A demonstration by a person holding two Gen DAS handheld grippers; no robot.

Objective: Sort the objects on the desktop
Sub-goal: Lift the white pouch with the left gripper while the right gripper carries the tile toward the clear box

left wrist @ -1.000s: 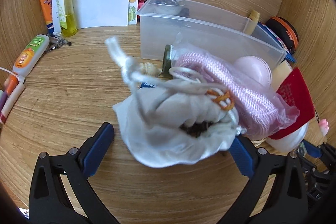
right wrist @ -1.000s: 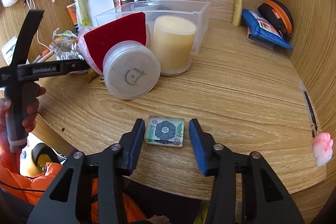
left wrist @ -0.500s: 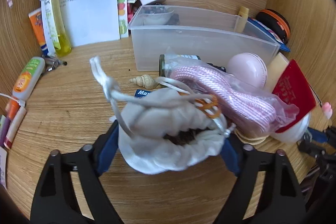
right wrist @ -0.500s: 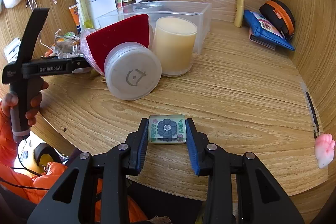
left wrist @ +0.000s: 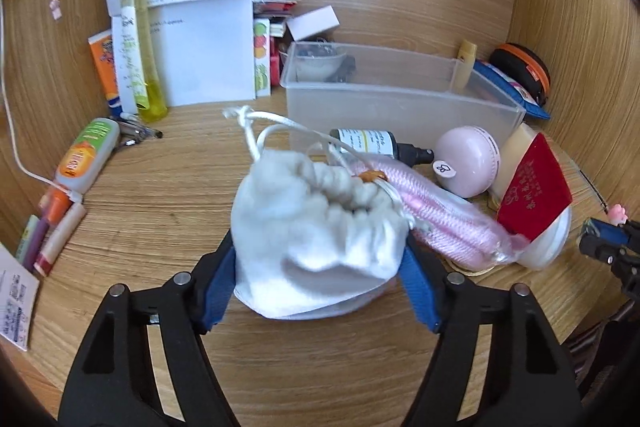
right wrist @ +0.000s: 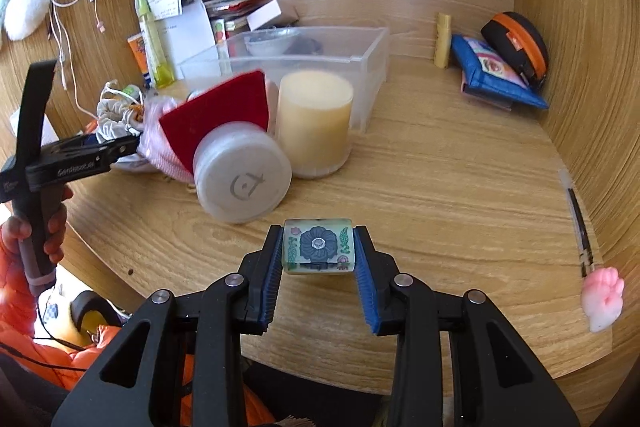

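Pouch (left wrist: 316, 247), a white drawstring bag, sits pinched between the left gripper (left wrist: 320, 283) jaws, with the clear bin (left wrist: 400, 107) straight ahead across the tabletop (left wrist: 160, 207), while the right gripper (right wrist: 319, 259) jaws clamp a flowered tile (right wrist: 319, 245) by its sides.
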